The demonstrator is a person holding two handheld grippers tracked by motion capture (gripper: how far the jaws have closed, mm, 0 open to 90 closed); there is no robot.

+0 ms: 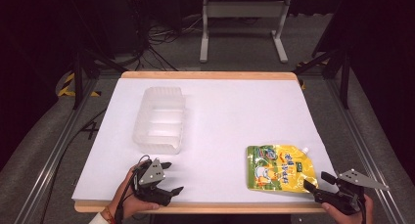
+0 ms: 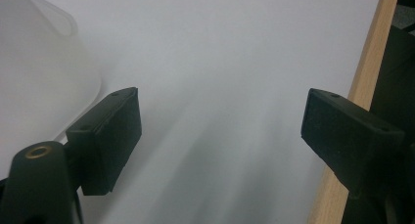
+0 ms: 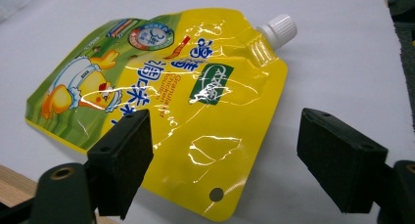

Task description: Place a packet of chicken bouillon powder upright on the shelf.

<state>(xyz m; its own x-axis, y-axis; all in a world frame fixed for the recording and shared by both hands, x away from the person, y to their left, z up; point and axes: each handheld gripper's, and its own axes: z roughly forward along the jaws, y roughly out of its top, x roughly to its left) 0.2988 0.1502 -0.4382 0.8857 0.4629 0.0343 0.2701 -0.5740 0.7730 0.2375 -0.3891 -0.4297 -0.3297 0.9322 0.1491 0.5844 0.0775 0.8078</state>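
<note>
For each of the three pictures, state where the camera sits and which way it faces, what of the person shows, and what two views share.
High view: above the near edge, looking forward and down on the table; both hands, left gripper and right gripper show.
Left gripper view: rides that gripper, facing white tabletop and the clear plastic bin; open jaws show.
Right gripper view: rides that gripper, facing the yellow spout pouch; open jaws show.
Shared: high and right gripper views both show the pouch.

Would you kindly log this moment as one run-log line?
left gripper: open, near clear bin | right gripper: open, facing yellow pouch | pouch: flat on table, untouched
</note>
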